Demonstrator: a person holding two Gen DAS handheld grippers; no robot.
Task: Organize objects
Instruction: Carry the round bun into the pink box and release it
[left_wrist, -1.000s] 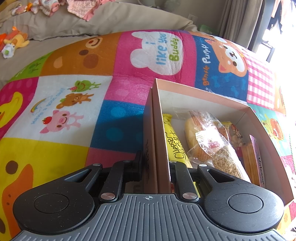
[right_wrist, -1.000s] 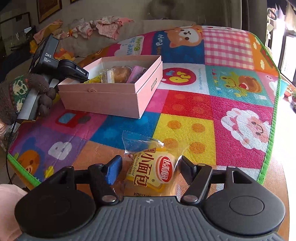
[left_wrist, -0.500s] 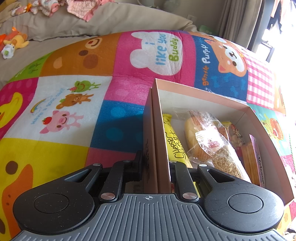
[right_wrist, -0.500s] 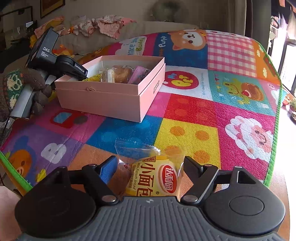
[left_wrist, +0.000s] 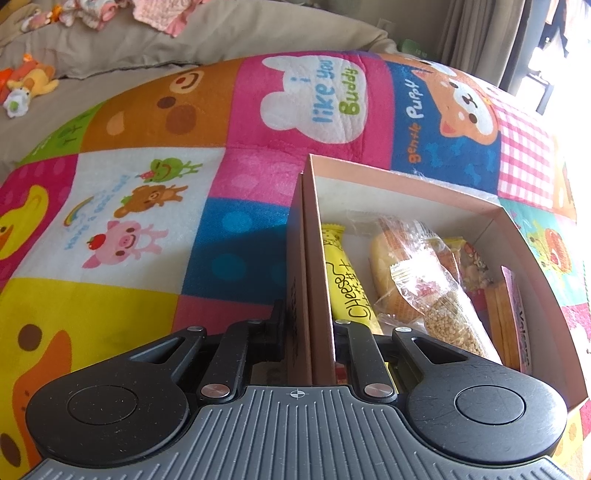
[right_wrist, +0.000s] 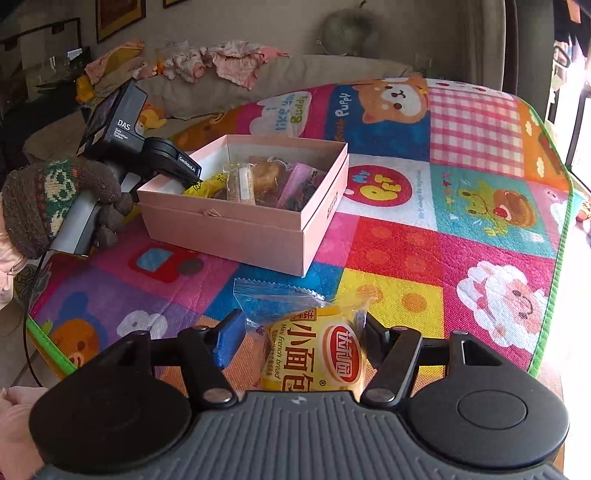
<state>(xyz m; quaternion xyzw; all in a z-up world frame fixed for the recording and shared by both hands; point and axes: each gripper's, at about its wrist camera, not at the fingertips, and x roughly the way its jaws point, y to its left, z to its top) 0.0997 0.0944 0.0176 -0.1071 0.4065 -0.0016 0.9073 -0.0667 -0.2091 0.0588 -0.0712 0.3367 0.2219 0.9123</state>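
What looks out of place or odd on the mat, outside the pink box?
One snack is not packed: the yellow bread packet sits outside the pink box, between the right gripper fingers, which have just been closing around it. The other snacks lie inside. Nothing looks spilled or torn.

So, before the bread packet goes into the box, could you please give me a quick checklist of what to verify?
1. Left tongs clamped on the pink box wall: ok.
2. Mini French bread packet between the right tongs: ok.
3. Right tongs firmly pressing the packet: not ok; they have just been closing, but the blue pad stands apart from it.
4. Free room in the box: cannot tell; snacks fill much of it.
5. Mat between packet and box unobstructed: ok.
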